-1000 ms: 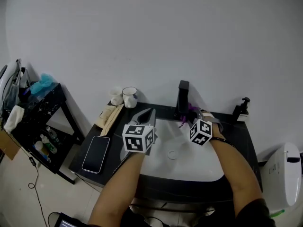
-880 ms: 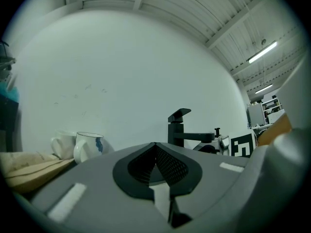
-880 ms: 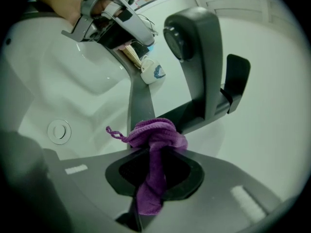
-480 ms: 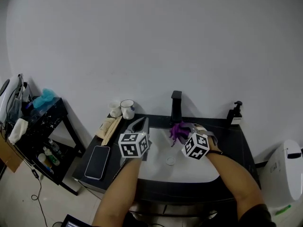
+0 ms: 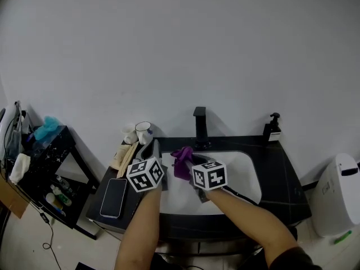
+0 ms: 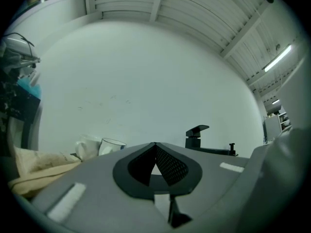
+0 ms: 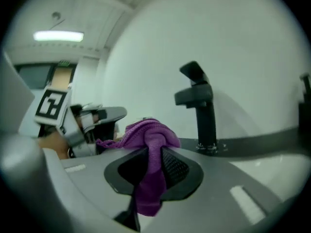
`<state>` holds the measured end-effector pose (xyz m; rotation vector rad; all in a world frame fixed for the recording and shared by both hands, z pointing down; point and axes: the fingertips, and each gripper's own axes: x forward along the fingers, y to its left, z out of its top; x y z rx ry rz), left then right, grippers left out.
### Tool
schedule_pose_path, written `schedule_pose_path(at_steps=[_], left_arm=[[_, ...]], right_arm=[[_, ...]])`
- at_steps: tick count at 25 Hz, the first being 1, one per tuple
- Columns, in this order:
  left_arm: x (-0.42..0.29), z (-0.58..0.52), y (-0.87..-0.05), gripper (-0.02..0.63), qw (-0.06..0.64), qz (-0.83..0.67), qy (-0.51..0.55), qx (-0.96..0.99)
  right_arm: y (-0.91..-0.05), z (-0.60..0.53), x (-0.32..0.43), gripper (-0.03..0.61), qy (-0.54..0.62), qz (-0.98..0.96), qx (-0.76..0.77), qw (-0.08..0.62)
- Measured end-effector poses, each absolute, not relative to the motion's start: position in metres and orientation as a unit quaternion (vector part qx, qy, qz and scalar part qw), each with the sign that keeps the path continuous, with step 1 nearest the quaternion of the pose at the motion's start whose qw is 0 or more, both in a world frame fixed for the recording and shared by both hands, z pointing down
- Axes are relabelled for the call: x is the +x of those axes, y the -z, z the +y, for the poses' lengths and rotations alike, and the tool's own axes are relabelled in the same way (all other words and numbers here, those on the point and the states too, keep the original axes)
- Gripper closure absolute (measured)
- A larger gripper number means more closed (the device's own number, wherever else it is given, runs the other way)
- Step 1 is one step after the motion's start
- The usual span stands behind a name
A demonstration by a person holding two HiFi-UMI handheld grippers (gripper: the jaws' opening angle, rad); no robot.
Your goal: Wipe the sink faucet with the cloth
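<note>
A black faucet [image 5: 199, 125] stands at the back rim of the white sink [image 5: 247, 179]; it also shows in the right gripper view as the faucet [image 7: 201, 106] and small in the left gripper view as the faucet [image 6: 196, 135]. My right gripper [image 5: 188, 161] is shut on a purple cloth [image 5: 181, 161], which bunches above the jaws as the cloth [image 7: 151, 144]. It hangs over the sink's left part, in front and left of the faucet, apart from it. My left gripper [image 5: 154, 149] is shut with nothing in it, over the sink's left rim.
On the dark counter [image 5: 281, 179] left of the sink lie a phone [image 5: 113, 197], wooden pieces [image 5: 125, 153] and two cups [image 5: 142, 132]. A soap pump bottle [image 5: 272, 128] stands back right. A black shelf [image 5: 39, 162] with bottles stands far left, a white bin [image 5: 336, 196] far right.
My right gripper has drawn the purple cloth away from the faucet, leftward and toward me over the sink. The left gripper has shifted left a little. The head view has drifted.
</note>
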<state>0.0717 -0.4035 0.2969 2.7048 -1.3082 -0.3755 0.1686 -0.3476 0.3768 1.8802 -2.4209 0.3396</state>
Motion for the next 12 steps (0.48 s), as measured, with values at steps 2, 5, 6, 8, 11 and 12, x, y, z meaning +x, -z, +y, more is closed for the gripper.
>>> schedule_pose_path(at_steps=[2, 5, 6, 8, 11, 12], left_arm=[[0.063, -0.405, -0.292, 0.596, 0.053, -0.443, 0.135, 0.885], [0.054, -0.403, -0.28, 0.597, 0.029, -0.455, 0.145, 0.878], [0.052, -0.401, -0.274, 0.597, 0.015, -0.46, 0.149, 0.875], [0.044, -0.395, -0.259, 0.597, -0.019, -0.472, 0.16, 0.867], [0.03, -0.386, -0.241, 0.597, -0.086, -0.502, 0.167, 0.844], [0.026, -0.384, -0.238, 0.597, -0.104, -0.512, 0.166, 0.836]], right_arm=[[-0.381, -0.358, 0.173, 0.506, -0.186, -0.753, 0.628, -0.064], [-0.386, -0.374, 0.185, 0.508, -0.281, -0.68, 0.643, -0.214], [-0.384, -0.379, 0.189, 0.509, -0.293, -0.657, 0.646, -0.257], [-0.377, -0.388, 0.191, 0.509, -0.297, -0.622, 0.648, -0.324], [-0.36, -0.404, 0.187, 0.511, -0.29, -0.597, 0.636, -0.395], [-0.352, -0.408, 0.186, 0.512, -0.283, -0.592, 0.63, -0.414]])
